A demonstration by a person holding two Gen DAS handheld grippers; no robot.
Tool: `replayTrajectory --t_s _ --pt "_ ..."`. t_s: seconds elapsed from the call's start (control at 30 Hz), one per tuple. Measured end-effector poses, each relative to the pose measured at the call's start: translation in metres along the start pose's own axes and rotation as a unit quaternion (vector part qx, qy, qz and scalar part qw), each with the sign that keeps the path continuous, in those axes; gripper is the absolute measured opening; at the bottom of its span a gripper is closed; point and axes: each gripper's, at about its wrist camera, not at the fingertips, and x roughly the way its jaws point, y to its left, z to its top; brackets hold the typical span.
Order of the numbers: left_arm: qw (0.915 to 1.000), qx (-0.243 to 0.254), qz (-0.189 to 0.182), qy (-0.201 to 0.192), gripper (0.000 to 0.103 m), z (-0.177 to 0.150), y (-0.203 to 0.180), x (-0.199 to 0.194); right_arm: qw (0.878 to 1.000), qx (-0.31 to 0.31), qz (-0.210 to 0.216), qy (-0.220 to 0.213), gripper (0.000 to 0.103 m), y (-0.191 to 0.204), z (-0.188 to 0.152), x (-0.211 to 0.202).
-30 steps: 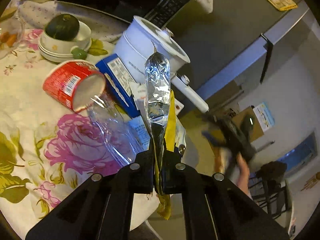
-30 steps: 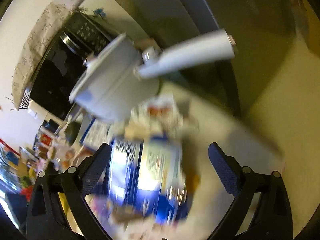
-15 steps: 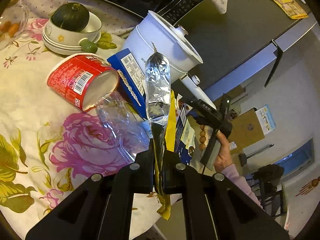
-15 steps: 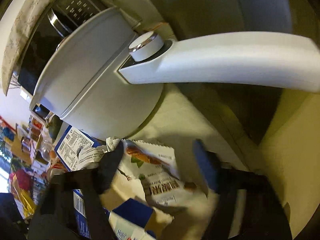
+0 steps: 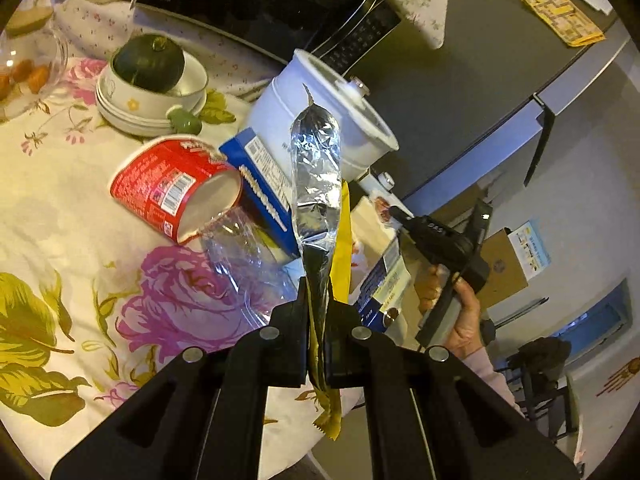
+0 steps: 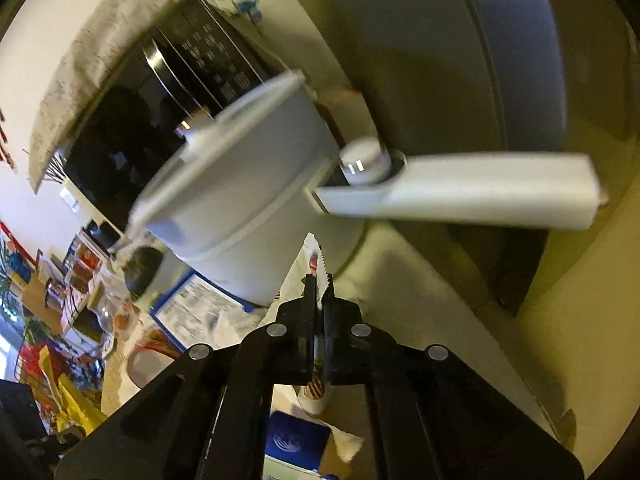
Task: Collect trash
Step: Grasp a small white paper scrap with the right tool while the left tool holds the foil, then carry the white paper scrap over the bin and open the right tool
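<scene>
My left gripper is shut on a yellow and silver foil wrapper and holds it upright above the table edge. My right gripper is shut on a white snack wrapper with a serrated edge, beside the white pot. In the left wrist view the right gripper shows at the right with the white wrapper. A red cup lies on its side, with a blue box and a clear plastic bottle next to it.
A white electric pot with a long handle stands at the table's far corner. Behind it is a black microwave. Stacked bowls holding a dark squash sit on the floral tablecloth. A blue pack lies below my right gripper.
My right gripper came in to the table edge by the pot and closed on the white wrapper. My left gripper kept its hold on the foil wrapper and drifted slightly.
</scene>
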Motion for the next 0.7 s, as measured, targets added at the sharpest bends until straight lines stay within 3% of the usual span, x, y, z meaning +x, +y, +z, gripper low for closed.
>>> replayTrajectory --t_s 0.37,0.7 --pt "0.9997 0.003 -0.005 -0.025 0.005 -0.001 -0.005 -0.017 0.994 -0.041 -0.008 -0.103 0.002 0.072 0.024 -0.061" --pt "0.9987 0.0 -0.036 -0.036 0.005 -0.003 -0.013 -0.034 0.985 -0.084 -0.01 -0.148 0.002 0.121 0.014 -0.153"
